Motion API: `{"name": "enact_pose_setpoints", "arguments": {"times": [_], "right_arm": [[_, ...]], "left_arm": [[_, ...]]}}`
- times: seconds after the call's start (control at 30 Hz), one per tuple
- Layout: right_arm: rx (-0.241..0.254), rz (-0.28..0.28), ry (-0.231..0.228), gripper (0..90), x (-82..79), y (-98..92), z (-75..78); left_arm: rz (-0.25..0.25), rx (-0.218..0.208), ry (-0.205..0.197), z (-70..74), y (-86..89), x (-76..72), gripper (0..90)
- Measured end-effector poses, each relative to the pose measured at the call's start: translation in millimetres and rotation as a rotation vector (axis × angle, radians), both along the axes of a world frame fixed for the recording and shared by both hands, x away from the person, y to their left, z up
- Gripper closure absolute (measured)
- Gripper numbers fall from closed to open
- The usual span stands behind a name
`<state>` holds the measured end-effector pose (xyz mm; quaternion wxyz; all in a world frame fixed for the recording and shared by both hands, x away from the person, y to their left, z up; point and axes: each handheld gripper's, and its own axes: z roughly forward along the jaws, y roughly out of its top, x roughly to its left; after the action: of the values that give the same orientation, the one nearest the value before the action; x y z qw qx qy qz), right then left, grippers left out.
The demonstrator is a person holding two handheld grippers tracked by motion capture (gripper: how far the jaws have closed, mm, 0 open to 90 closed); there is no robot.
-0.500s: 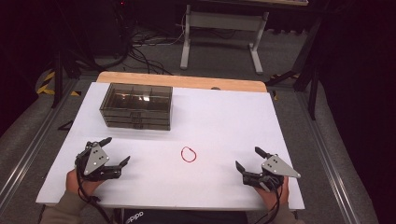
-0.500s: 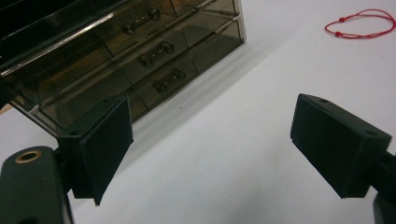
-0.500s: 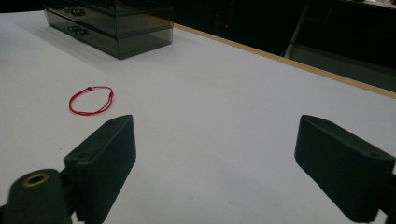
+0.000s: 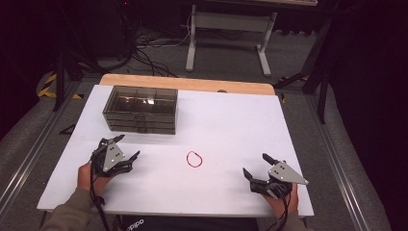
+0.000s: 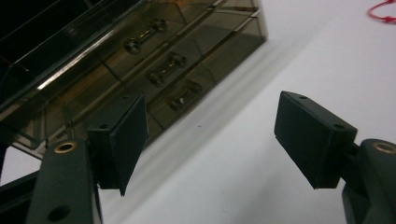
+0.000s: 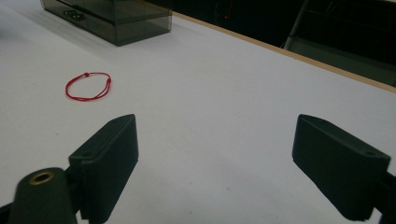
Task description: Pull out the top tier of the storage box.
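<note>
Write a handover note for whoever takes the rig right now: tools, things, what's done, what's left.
Left tool: open, holds nothing, near the front of the smoked drawer box.
Right tool: open, holds nothing, at the table's near right edge.
Red string bracelet: flat on the white table between the two tools, touched by neither.
Drawer box: far left, all drawers look shut.
Done: nothing visible yet.
Left: probably open a drawer, pick up the bracelet and put it inside.
</note>
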<state>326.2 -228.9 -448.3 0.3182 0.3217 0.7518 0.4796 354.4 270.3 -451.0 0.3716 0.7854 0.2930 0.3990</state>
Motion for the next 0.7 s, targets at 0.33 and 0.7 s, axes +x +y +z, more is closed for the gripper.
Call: {"name": "enact_pose_setpoints", "arguments": {"times": [0.33, 0.7], "right_arm": [[-0.014, -0.003, 0.006, 15.6, 1.8, 0.7, -2.9], [-0.036, -0.016, -0.007, 18.1, 1.7, -1.2, -3.6]], "left_arm": [[0.063, 0.007, -0.071, 7.8, -12.4, 36.8, 34.3], [0.145, 0.091, -0.132, -1.1, -19.9, 54.5, 57.2]]}}
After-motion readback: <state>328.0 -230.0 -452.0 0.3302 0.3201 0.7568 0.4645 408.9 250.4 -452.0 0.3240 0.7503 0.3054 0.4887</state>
